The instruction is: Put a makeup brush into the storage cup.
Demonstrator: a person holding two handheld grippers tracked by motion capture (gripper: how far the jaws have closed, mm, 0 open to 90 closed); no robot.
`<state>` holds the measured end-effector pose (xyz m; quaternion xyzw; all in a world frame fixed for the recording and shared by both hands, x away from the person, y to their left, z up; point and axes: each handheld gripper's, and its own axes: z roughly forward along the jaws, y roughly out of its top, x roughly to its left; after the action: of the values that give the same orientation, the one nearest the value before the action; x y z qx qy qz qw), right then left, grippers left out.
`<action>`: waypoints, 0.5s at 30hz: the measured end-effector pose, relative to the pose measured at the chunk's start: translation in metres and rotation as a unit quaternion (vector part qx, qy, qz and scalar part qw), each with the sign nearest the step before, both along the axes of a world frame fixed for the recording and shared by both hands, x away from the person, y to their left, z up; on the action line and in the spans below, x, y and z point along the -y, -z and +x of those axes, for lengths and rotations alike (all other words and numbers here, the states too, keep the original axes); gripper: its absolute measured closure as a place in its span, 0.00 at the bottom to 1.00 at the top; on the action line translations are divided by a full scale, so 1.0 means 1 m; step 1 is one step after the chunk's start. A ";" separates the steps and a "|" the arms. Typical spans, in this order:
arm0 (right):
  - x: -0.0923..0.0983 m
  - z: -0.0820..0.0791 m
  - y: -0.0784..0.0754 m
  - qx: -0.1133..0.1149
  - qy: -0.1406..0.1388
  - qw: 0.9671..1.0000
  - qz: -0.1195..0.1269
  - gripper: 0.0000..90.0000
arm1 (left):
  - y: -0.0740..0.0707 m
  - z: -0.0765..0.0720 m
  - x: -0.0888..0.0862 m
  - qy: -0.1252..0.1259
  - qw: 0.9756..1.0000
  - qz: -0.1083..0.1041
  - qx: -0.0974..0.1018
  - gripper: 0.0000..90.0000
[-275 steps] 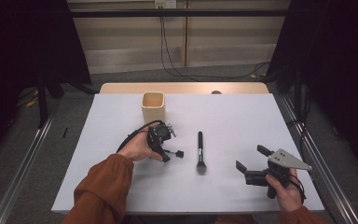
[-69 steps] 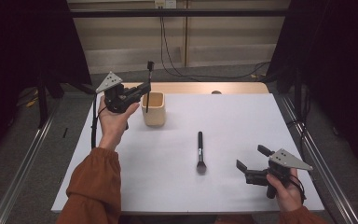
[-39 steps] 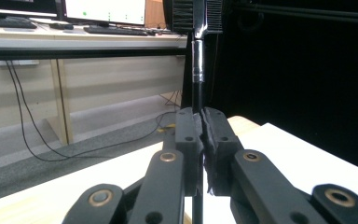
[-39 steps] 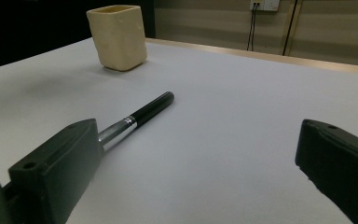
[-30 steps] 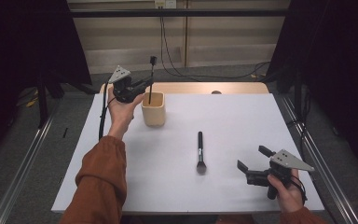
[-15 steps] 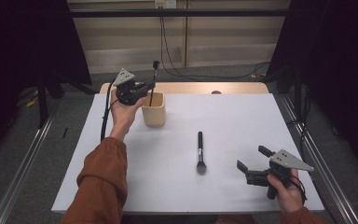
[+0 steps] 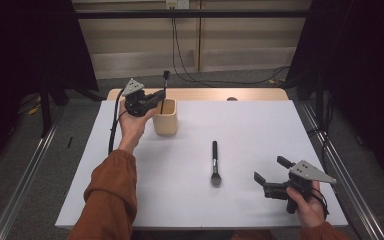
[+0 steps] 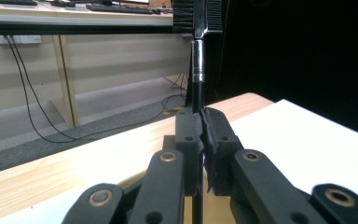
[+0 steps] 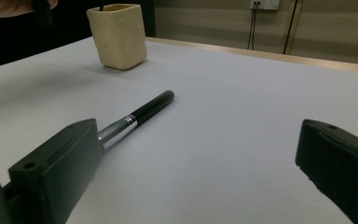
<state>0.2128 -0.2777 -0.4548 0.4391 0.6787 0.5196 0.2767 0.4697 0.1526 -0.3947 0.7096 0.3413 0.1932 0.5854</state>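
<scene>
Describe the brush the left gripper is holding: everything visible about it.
The brush is slim, with a black handle, a shiny metal collar and flat dark bristles at the top. It stands upright, bristles up, clamped at the handle between the shut left gripper. In the high view its lower end dips into the open top of the beige cup.

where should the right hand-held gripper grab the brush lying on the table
Grip the brush on its slim black handle, near mid-length, coming straight down with the jaws across it. It lies flat, bristles toward the person, so the right hand-held gripper, already open beside it, can straddle the handle.
</scene>
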 end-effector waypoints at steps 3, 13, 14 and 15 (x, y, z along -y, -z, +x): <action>0.000 0.000 0.000 0.000 0.000 1.000 0.000 0.00 | 0.002 0.000 -0.001 -0.001 1.000 -0.001 -0.003 0.95; 0.000 0.000 0.000 0.000 0.001 1.000 0.000 0.00 | 0.012 -0.002 -0.001 0.000 1.000 0.010 -0.011 0.95; 0.000 0.000 0.000 0.001 0.001 1.000 -0.001 0.00 | 0.012 -0.002 -0.002 0.001 1.000 0.012 -0.011 0.95; 0.000 0.000 0.000 0.001 0.001 1.000 -0.001 0.00 | 0.012 -0.003 -0.002 0.000 1.000 0.012 -0.013 0.95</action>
<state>0.2129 -0.2777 -0.4548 0.4393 0.6784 0.5192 0.2778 0.4669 0.1550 -0.4071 0.7189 0.3463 0.1878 0.5727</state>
